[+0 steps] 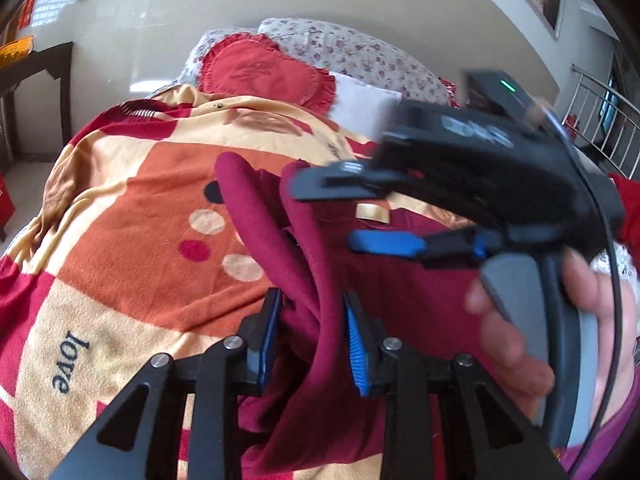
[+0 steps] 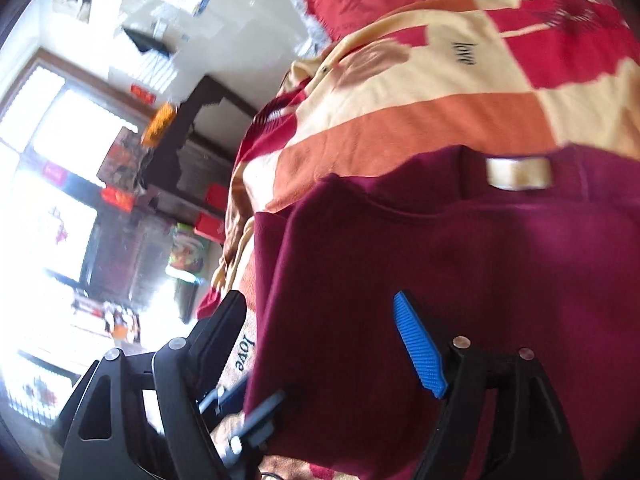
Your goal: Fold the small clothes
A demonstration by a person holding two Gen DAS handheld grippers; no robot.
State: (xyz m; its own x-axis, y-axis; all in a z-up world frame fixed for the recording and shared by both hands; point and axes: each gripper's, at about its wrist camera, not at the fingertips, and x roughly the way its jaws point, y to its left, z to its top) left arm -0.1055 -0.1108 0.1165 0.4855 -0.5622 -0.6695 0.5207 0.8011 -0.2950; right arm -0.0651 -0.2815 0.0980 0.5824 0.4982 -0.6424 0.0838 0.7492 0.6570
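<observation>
A dark red knit top (image 1: 320, 264) lies on a patterned blanket (image 1: 132, 216) on a bed. My left gripper (image 1: 314, 340) is shut on a bunched fold of the top and lifts it off the blanket. My right gripper (image 1: 348, 216) shows in the left wrist view above the top's collar area, with its jaws apart. In the right wrist view the right gripper (image 2: 320, 344) is open over the flat body of the top (image 2: 460, 280), whose cream neck label (image 2: 518, 173) faces up.
A red heart-shaped cushion (image 1: 264, 70) and floral pillows (image 1: 352, 50) lie at the head of the bed. A dark wooden side table (image 2: 192, 140) stands by the bed near the bright window. A metal railing (image 1: 600, 120) is at the right.
</observation>
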